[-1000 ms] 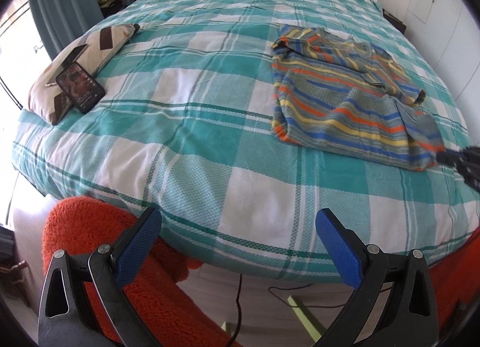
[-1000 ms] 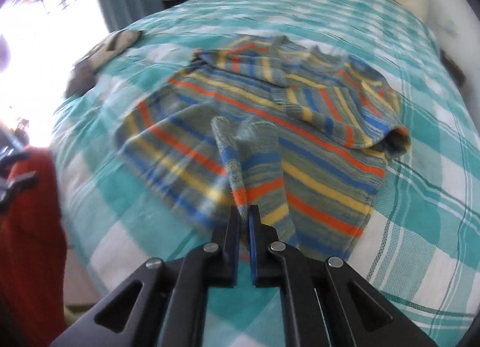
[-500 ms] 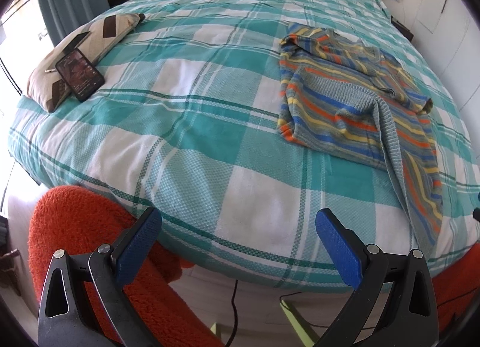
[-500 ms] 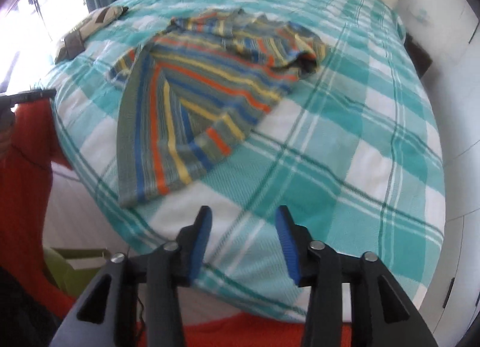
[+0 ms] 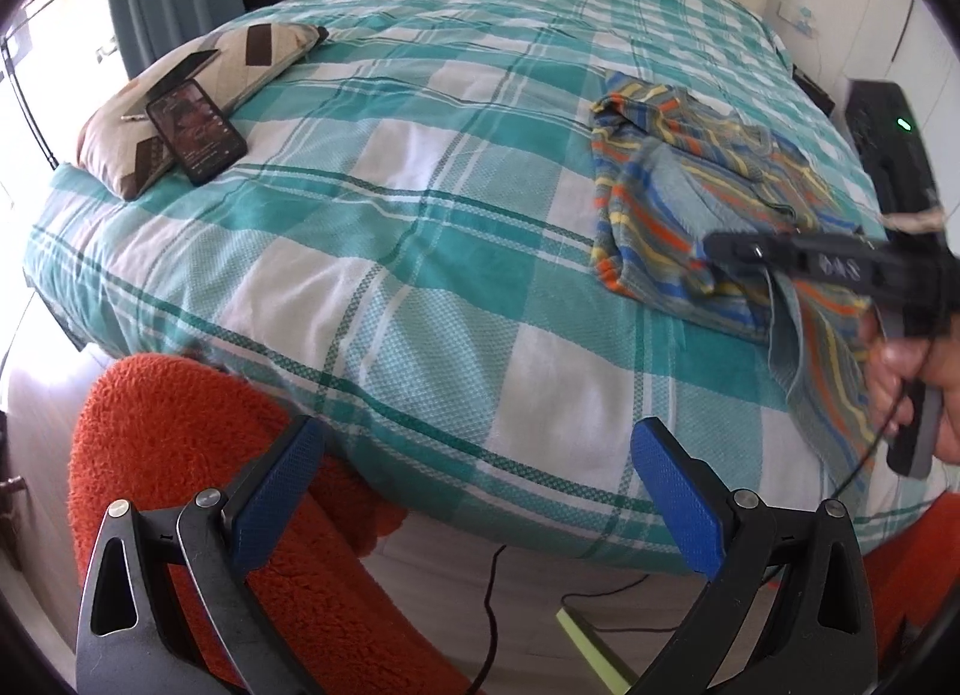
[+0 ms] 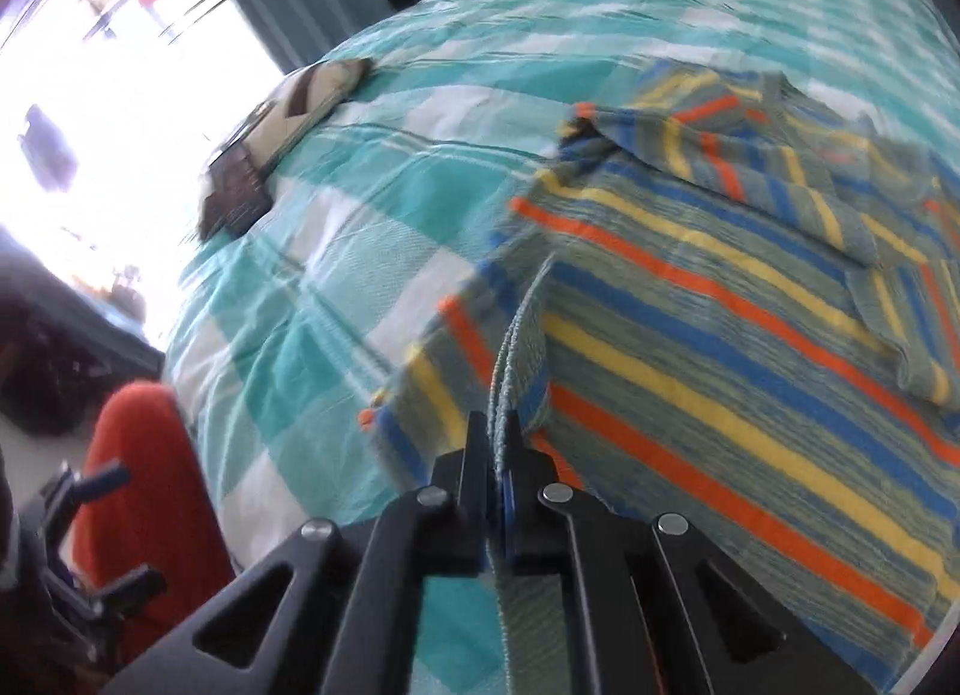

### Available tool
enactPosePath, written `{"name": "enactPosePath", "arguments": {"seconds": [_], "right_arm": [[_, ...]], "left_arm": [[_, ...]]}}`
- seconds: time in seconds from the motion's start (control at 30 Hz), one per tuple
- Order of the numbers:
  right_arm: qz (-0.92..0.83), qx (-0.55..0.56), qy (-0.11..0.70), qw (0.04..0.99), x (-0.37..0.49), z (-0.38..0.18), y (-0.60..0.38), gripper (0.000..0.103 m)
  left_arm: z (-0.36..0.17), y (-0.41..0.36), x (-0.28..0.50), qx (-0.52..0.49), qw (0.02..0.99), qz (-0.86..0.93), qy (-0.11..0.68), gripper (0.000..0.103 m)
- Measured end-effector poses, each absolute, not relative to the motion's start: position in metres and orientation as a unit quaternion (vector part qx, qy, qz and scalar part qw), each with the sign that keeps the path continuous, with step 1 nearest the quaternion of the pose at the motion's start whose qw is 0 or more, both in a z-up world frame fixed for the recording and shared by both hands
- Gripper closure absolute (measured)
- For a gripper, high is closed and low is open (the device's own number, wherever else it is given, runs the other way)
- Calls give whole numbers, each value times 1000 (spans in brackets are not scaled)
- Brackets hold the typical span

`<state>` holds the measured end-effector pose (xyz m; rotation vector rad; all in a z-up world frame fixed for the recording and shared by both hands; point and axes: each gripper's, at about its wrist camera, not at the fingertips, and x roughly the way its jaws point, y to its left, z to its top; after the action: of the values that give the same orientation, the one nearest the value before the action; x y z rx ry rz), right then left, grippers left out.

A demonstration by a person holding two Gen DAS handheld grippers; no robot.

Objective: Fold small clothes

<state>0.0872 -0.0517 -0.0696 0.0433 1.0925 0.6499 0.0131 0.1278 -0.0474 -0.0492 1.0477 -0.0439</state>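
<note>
Lettering shows in white on the side of your right gripper [image 5: 720,251] in the left wrist view, but it is too blurred to read; a green light glows on the black unit [image 5: 888,149] behind it. Your right gripper [image 6: 497,443] has its fingers pressed together on a fold of the striped sweater [image 6: 750,299], pinching the plain grey-green edge, which runs up from between the pads and hangs below them. Your left gripper [image 5: 474,491] is spread wide and holds nothing; it hangs off the near edge of the bed [image 5: 420,251], above the orange fleece [image 5: 192,443], well apart from the sweater [image 5: 660,203].

The sweater lies on the right side of the teal plaid bedcover, partly folded, with a sleeve laid across its chest. It is knit in grey-green with orange, yellow and blue stripes. On the far left, a phone [image 5: 196,131] rests against a brown patterned pillow [image 5: 240,53].
</note>
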Motion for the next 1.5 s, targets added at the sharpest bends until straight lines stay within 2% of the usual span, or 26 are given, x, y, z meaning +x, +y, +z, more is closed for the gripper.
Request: {"name": "enactPosePath", "arguments": {"seconds": [0.1, 0.17, 0.2, 0.23, 0.3, 0.37, 0.43, 0.5, 0.57, 0.63, 0.67, 0.73, 0.77, 0.87, 1.07, 1.13, 1.37, 1.5], "right_arm": [[409, -101, 499, 757, -2, -47, -17, 97], [424, -162, 514, 728, -54, -53, -9, 96], [428, -163, 523, 719, -73, -58, -11, 86], [425, -152, 532, 716, -86, -61, -19, 67], [391, -104, 540, 738, -105, -61, -49, 52], [314, -21, 550, 774, -112, -59, -100, 52], [202, 107, 550, 803, -124, -63, -173, 52], [88, 232, 545, 801, -142, -78, -238, 50], [34, 298, 546, 783, -158, -96, -272, 50], [52, 335, 542, 769, -159, -107, -272, 51], [71, 347, 536, 766, -155, -110, -265, 52], [87, 354, 535, 762, -140, -121, -248, 52], [87, 358, 539, 757, -132, -130, -240, 55], [90, 375, 574, 722, -119, -148, -230, 98], [57, 302, 568, 764, -151, -66, -263, 98], [33, 278, 582, 763, -161, -56, -278, 98], [-16, 234, 655, 718, -150, -120, -277, 98], [-30, 233, 652, 721, -153, -117, -279, 98]], "left_arm": [[-44, 148, 20, -61, 867, -15, 494, 1], [-46, 156, 29, -89, 864, -20, 495, 1], [-47, 158, 34, -101, 861, -26, 498, 1], [-48, 158, 39, -110, 856, -35, 503, 1], [-51, 155, 49, -125, 846, -63, 514, 1], [-57, 145, 55, -129, 828, -105, 536, 1], [-68, 133, 57, -126, 810, -136, 557, 1], [-79, 117, 53, -109, 799, -157, 570, 1], [-92, 99, 50, -84, 792, -173, 580, 2], [-102, 82, 49, -66, 784, -178, 591, 17], [-106, 75, 50, -64, 777, -186, 598, 27], [-114, 65, 50, -61, 770, -190, 606, 33], [-117, 62, 50, -52, 772, -181, 607, 40], [-116, 58, 49, -18, 769, -177, 614, 96], [-78, 93, 47, -49, 780, -186, 595, 97], [-74, 89, 44, -33, 780, -191, 595, 97], [-105, 50, 28, 103, 775, -143, 607, 97], [-105, 60, 27, 92, 774, -130, 613, 98]]}}
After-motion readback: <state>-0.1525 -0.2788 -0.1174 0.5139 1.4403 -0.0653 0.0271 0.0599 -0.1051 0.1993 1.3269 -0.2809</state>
